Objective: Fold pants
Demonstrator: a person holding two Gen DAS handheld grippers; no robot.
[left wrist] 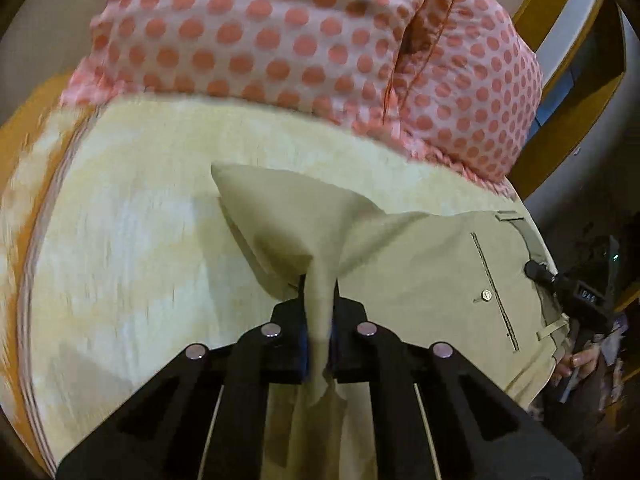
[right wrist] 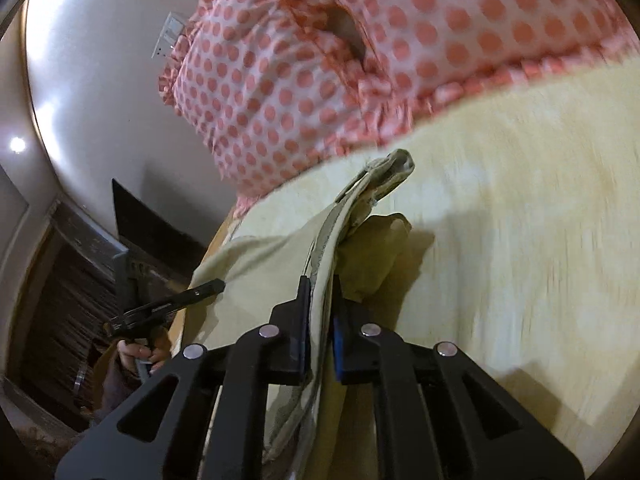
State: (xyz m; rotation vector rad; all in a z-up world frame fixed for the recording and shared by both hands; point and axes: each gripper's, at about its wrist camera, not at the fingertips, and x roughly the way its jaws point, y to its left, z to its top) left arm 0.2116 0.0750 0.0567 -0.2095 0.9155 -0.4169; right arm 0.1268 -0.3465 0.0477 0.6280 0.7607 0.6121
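On the pale yellow bed sheet (left wrist: 132, 248) I see the khaki pants (left wrist: 420, 264) lying below a polka-dot pillow (left wrist: 304, 40). My left hand-held gripper (left wrist: 319, 300) is clamped on a pinched fold of the pants, lifting it off the sheet. My right hand-held gripper (right wrist: 321, 300) grips the bunched waistband (right wrist: 384, 176) edge.

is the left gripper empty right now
No, the left gripper is clamped on a pinched fold of the khaki pants.
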